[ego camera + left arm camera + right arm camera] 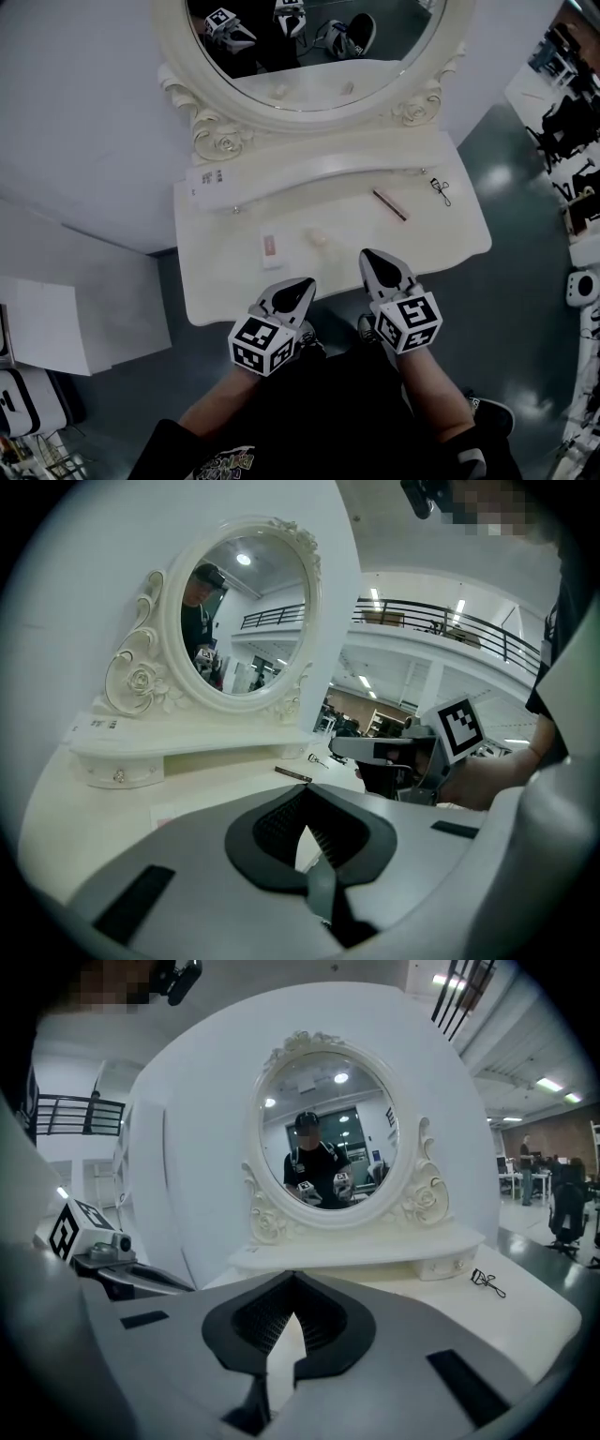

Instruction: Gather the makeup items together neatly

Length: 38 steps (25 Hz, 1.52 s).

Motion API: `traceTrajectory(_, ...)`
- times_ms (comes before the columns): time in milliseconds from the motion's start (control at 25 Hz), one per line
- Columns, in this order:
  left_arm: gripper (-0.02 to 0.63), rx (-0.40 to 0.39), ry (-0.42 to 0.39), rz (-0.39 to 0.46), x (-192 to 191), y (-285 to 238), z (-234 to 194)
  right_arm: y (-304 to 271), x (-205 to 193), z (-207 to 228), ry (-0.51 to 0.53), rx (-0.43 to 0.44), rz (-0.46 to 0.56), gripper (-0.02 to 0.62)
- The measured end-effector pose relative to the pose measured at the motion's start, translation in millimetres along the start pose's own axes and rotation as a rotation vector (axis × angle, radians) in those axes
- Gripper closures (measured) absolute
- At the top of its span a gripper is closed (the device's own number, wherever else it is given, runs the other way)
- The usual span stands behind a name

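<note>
A slim pinkish stick (390, 204) lies on the glossy cream vanity top (450, 239).

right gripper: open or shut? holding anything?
Shut and empty. In its own view the right gripper has its tips together, with nothing clamped between them.
</note>
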<state>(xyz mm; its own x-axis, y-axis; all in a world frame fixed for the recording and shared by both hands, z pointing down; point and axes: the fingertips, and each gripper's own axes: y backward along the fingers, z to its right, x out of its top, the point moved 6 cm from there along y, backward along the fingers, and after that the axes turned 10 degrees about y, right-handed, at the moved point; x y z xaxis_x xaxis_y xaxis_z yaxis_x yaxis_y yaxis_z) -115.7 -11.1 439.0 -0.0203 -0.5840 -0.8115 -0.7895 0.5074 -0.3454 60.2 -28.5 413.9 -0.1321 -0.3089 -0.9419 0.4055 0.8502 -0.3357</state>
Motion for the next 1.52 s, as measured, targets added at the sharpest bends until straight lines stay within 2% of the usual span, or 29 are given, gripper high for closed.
traceTrajectory(680, 0.598, -0.033, -0.041, -0.019, 6, -22, 15, 43, 0, 8, -0.037, -0.093, 0.026, 0.566)
traceTrajectory(960, 0.598, -0.03, -0.045, -0.019, 10, -42, 31, 47, 0, 34, -0.038, -0.075, 0.029, 0.566)
traceTrajectory(1160, 0.598, -0.009, -0.006, -0.001, 13, -61, 44, 51, -2, 64, -0.021, -0.046, 0.008, 0.566)
traceTrajectory(1520, 0.598, -0.004, -0.013, -0.015, 8, -88, 70, 52, -9, 106, -0.017, -0.013, -0.012, 0.566)
